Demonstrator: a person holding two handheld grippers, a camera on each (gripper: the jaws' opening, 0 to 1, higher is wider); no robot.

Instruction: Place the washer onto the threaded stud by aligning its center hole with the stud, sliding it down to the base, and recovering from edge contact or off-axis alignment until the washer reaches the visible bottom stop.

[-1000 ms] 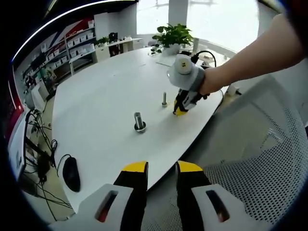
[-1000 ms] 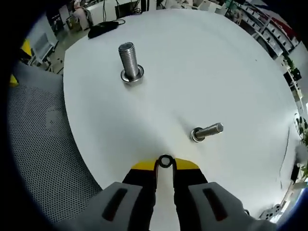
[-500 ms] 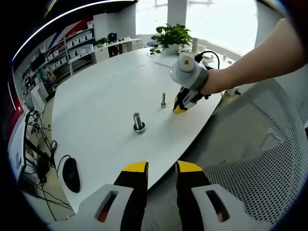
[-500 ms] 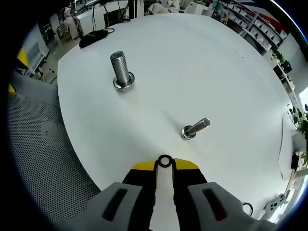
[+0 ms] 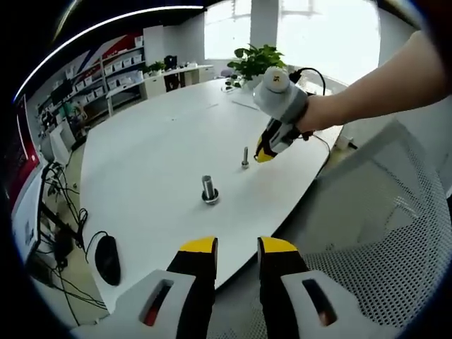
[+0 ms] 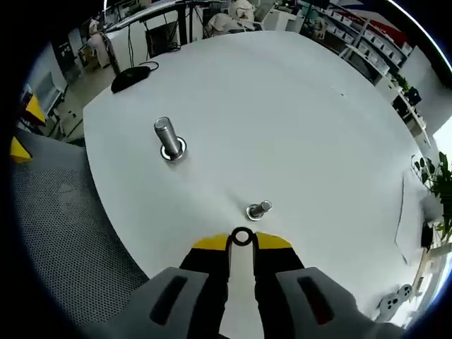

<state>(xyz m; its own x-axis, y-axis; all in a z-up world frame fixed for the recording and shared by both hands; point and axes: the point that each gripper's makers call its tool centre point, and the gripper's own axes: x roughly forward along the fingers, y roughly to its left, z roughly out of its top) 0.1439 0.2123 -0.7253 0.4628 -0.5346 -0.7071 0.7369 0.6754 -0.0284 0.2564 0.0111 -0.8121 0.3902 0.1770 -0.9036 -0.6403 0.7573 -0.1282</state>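
A small metal washer (image 6: 242,237) is pinched between the yellow tips of my right gripper (image 6: 242,242), held in the air above the white table (image 6: 282,120). Just beyond it stands the small threaded stud (image 6: 257,210), seen almost end-on. In the left gripper view, the right gripper (image 5: 265,151) hangs above and just right of that small stud (image 5: 245,157), held by a person's hand. A thicker threaded stud (image 5: 209,190) (image 6: 168,139) with a washer at its base stands nearer the table's edge. My left gripper (image 5: 236,248) floats off the table's edge with a narrow gap and nothing between its fingers.
A mesh chair seat (image 5: 367,233) lies below the table's near edge. A black mouse (image 5: 107,260) (image 6: 132,76) rests on the table's far corner. A potted plant (image 5: 256,56) stands at the table's other end. Shelves (image 5: 113,78) line the room's wall.
My right gripper has risen with the washer and now sits more directly over the small stud, which has gone from side-on to nearly end-on. The left gripper has hardly moved.
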